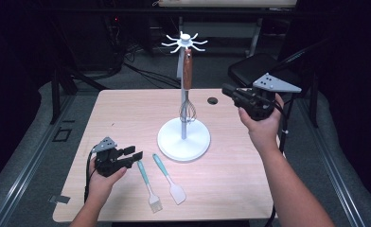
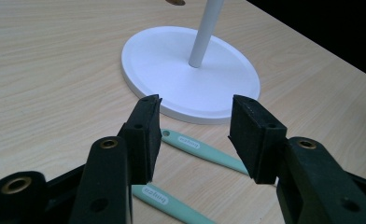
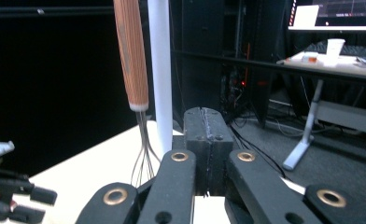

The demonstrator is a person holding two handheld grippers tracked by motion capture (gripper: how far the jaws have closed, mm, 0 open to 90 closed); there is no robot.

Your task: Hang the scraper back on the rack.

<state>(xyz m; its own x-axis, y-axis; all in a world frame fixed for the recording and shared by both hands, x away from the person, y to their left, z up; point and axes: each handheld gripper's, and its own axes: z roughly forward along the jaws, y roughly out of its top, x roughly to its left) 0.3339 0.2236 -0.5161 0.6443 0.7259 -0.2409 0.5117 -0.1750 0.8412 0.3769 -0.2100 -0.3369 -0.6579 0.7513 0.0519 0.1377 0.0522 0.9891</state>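
Left gripper view, open left claw [image 2: 195, 135], teal handles [image 2: 204, 150] just beyond.

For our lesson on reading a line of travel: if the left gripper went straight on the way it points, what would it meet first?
Probably the teal spatula handle lying between the open left gripper jaws, then the white stand base; depth is uncertain.

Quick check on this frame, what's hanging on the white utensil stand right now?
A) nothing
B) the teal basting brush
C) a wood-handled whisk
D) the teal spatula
C: a whisk with a wooden handle hangs from a hook at the top of the white stand, while the teal spatula and the teal brush lie flat on the table in front of its base.
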